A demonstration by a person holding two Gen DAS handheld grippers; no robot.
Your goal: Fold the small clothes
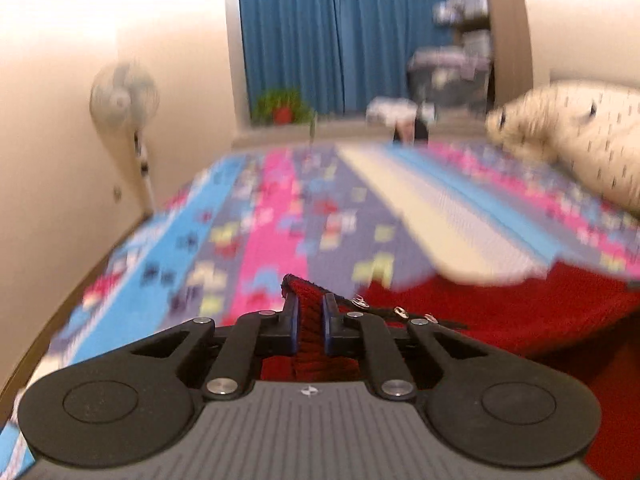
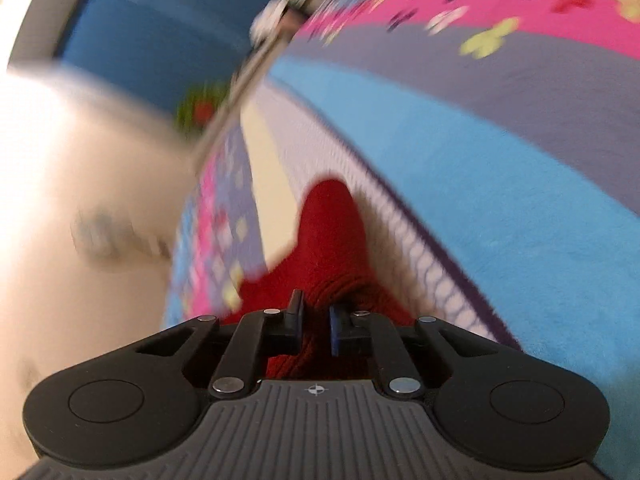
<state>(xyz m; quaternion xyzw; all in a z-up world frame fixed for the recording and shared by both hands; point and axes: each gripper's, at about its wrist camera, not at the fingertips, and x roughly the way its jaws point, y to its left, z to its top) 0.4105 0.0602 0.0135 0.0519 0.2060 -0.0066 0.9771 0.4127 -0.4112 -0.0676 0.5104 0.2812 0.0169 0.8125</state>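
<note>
A small red knitted garment (image 1: 500,312) with metal snap buttons (image 1: 400,311) hangs to the right above the patterned bed cover (image 1: 280,208). My left gripper (image 1: 307,308) is shut on its ribbed corner. In the right wrist view my right gripper (image 2: 316,316) is shut on another part of the red garment (image 2: 332,232), which stretches away over the bed cover (image 2: 460,152). Both views are blurred by motion.
A cream pillow with dark flecks (image 1: 580,140) lies at the bed's right. A standing fan (image 1: 124,100) is by the left wall. Blue curtains (image 1: 340,32), a potted plant (image 1: 282,108) and stacked clutter (image 1: 452,72) stand beyond the bed.
</note>
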